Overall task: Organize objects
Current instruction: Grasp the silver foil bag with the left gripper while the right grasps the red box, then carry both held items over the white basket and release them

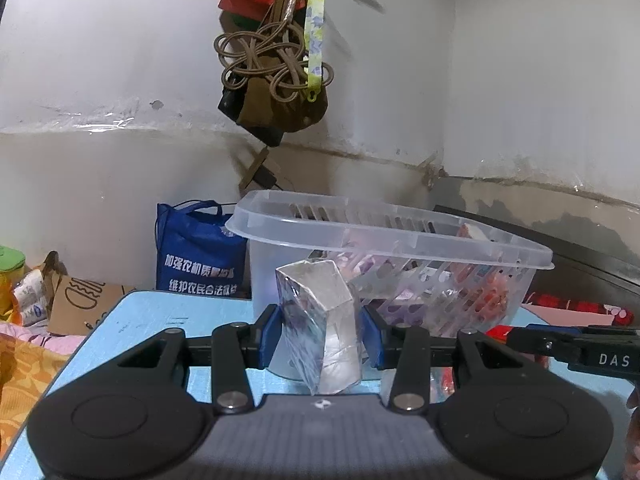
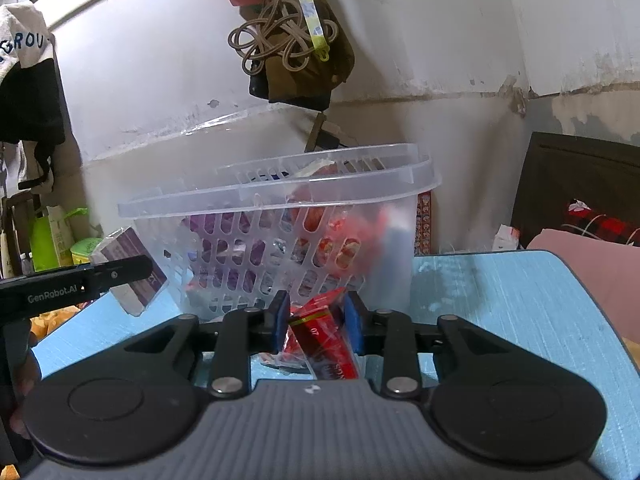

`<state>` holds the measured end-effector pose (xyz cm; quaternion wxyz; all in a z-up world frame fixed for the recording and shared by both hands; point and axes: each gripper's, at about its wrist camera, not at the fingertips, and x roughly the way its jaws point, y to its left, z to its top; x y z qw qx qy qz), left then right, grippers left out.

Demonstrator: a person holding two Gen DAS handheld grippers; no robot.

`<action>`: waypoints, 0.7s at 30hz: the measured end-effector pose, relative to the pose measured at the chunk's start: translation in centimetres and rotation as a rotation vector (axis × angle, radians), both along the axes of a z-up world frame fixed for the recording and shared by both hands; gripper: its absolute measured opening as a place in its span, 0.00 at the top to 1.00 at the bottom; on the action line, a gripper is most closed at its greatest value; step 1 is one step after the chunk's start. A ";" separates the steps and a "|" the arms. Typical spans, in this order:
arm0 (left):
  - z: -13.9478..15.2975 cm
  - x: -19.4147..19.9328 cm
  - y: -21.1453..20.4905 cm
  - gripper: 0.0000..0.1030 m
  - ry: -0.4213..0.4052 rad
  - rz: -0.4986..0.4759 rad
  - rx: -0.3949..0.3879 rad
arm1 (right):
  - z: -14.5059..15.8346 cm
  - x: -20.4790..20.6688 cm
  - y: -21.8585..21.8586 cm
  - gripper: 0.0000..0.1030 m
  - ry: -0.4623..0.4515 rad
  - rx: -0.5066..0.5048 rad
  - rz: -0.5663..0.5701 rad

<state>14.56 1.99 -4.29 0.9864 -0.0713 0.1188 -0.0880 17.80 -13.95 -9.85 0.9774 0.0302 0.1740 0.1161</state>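
Observation:
A clear plastic basket (image 1: 400, 236) (image 2: 280, 196) with slotted walls stands on the light blue table (image 1: 140, 320) (image 2: 500, 300) and holds several red and purple packets. My left gripper (image 1: 322, 334) is shut on a purple and white box wrapped in clear film (image 1: 320, 320), held in front of the basket's near wall. That box also shows at the left of the right wrist view (image 2: 132, 272). My right gripper (image 2: 316, 326) is shut on a red packet (image 2: 324, 340), close to the basket's near wall.
A blue tote bag (image 1: 196, 256) stands behind the table on the left. A brown bag with coiled cord (image 1: 272, 76) (image 2: 296, 40) hangs on the white wall above the basket. A cardboard box (image 1: 80, 300) and clutter lie at the left; bedding (image 2: 592, 256) lies at the right.

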 end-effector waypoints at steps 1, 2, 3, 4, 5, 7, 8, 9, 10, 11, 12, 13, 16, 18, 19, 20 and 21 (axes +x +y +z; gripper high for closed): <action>0.1 -0.2 0.1 0.54 -0.013 -0.010 -0.008 | 0.0 -0.1 0.0 0.69 -0.003 0.001 0.002; 0.1 -0.5 0.1 0.54 -0.029 -0.014 -0.011 | 0.0 -0.1 0.0 0.69 -0.006 0.003 0.005; 0.2 -0.7 0.0 0.54 -0.042 -0.014 -0.009 | 0.1 -0.1 0.0 0.69 -0.008 0.003 0.004; 0.2 -0.9 -0.1 0.54 -0.054 -0.014 -0.004 | 0.1 -0.2 0.0 0.69 -0.008 0.003 0.004; 0.3 -1.1 -0.2 0.54 -0.065 -0.015 -0.001 | 0.1 -0.2 0.1 0.69 -0.010 0.001 0.006; 0.6 -1.2 -0.3 0.54 -0.081 -0.014 0.007 | 0.3 -0.5 0.0 0.70 -0.034 0.006 0.023; 0.7 -1.2 -0.5 0.54 -0.078 -0.019 0.014 | 0.4 -0.7 0.0 0.70 -0.041 0.011 0.031; 0.9 -1.2 -0.4 0.54 -0.077 -0.040 0.012 | 0.5 -0.8 -0.1 0.70 -0.039 0.011 0.036; 1.1 -1.6 -0.2 0.54 -0.082 -0.062 0.003 | 0.5 -1.1 0.0 0.70 -0.038 0.005 0.035; 1.4 -2.0 0.1 0.54 -0.092 -0.080 -0.008 | 0.7 -1.5 0.0 0.70 -0.039 0.001 0.037; 1.8 -2.6 0.5 0.54 -0.104 -0.092 -0.020 | 0.8 -2.0 0.0 0.70 -0.045 -0.004 0.038; 2.2 -3.0 0.8 0.54 -0.111 -0.098 -0.028 | 1.1 -2.6 -0.1 0.70 -0.055 -0.010 0.037; 4.7 -3.7 1.5 0.54 -0.134 -0.112 -0.044 | 2.8 -3.7 -0.5 0.70 -0.077 0.013 0.056; 7.0 -3.2 1.6 0.54 -0.149 -0.126 -0.051 | 4.8 -3.7 -0.9 0.70 -0.101 0.055 0.080; 8.2 -2.6 1.5 0.54 -0.152 -0.134 -0.050 | 6.1 -3.4 -0.8 0.70 -0.122 0.056 0.082; 9.4 -1.9 1.2 0.54 -0.153 -0.140 -0.048 | 7.6 -2.9 -0.6 0.70 -0.141 0.045 0.081; 10.8 -0.9 0.9 0.54 -0.158 -0.145 -0.045 | 8.9 -2.1 -0.4 0.70 -0.153 0.038 0.086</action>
